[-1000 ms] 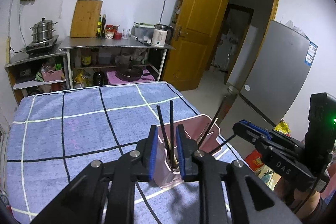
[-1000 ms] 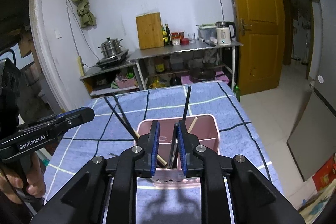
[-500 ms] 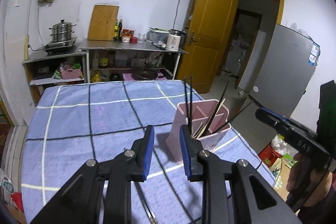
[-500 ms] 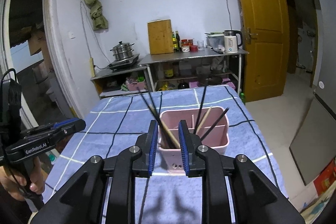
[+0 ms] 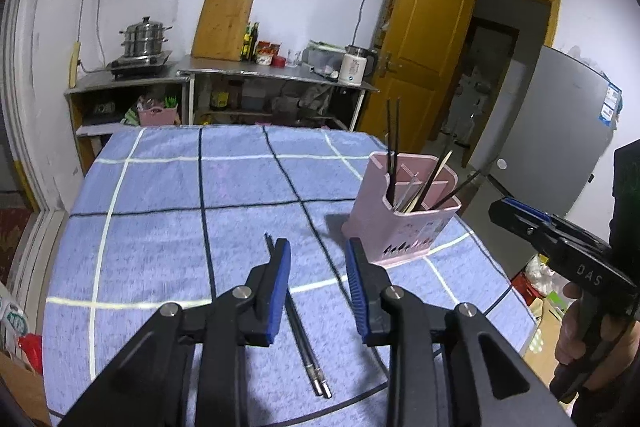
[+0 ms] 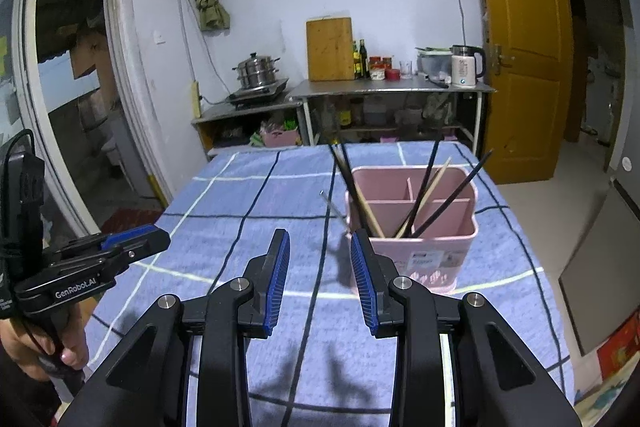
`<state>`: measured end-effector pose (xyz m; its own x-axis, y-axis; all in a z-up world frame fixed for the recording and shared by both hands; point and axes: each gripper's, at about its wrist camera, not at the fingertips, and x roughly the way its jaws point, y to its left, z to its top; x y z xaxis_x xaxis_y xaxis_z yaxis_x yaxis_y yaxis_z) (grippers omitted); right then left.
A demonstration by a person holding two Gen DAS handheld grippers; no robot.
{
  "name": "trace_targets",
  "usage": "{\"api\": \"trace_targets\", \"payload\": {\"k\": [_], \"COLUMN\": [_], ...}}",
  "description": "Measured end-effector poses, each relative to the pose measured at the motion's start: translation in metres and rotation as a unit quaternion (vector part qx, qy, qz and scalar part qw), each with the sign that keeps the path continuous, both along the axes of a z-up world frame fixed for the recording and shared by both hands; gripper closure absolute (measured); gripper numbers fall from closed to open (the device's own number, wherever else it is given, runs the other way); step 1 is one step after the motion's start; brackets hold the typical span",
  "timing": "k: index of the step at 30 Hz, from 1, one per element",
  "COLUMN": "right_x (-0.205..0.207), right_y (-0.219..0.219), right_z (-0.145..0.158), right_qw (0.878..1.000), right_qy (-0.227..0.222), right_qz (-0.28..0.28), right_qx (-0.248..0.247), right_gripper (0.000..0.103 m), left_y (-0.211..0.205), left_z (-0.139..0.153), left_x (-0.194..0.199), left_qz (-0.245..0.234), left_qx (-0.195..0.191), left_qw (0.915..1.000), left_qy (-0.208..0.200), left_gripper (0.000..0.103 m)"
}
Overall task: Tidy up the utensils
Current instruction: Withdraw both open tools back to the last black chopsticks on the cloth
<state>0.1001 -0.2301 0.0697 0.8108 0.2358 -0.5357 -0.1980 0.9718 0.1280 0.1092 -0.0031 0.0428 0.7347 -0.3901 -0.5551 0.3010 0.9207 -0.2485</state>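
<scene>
Chopsticks (image 5: 297,315) flat on cloth, lengthwise between open left jaws

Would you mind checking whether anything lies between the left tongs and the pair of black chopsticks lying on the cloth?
Nothing visible does. The left tongs hang open, just widened, right over the black chopsticks on the blue cloth; the pink holder stands off to the right.

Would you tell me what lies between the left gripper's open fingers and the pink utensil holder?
In the left wrist view, only bare blue checked cloth separates the left gripper from the pink utensil holder; a pair of black chopsticks lies between its fingers.
</scene>
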Motion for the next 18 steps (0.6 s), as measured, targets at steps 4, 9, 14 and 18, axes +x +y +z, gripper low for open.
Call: {"api": "trace_targets", "payload": {"k": [4, 9, 14, 18], "right_x": [0.003, 0.01, 0.019, 0.027], "right_y": [0.006, 0.019, 0.026, 0.026], "right_z": [-0.009, -0.029, -0.047, -0.057], "right_qw": [1.0, 0.999, 0.998, 0.997], "right_qy": [0.01, 0.031, 0.052, 0.063], "right_qz": [0.009, 0.024, 0.033, 0.035], "right_qx": [-0.001, -0.004, -0.005, -0.005], "right_gripper": [0.07, 0.07, 0.07, 0.07], "left_y": [0.003, 0.003, 0.001, -0.005], "left_z": [-0.012, -0.035, -0.064, -0.083], "left_x": [0.005, 0.014, 0.025, 0.038], "left_qz": [0.006, 0.011, 0.013, 0.014], "left_qx": [-0.001, 0.0, 0.01, 0.014], "left_qw": [0.9999, 0.9992, 0.9974, 0.9958], "left_qy": [0.015, 0.039, 0.071, 0.089], "left_gripper": [0.072, 0.069, 0.069, 0.069]}}
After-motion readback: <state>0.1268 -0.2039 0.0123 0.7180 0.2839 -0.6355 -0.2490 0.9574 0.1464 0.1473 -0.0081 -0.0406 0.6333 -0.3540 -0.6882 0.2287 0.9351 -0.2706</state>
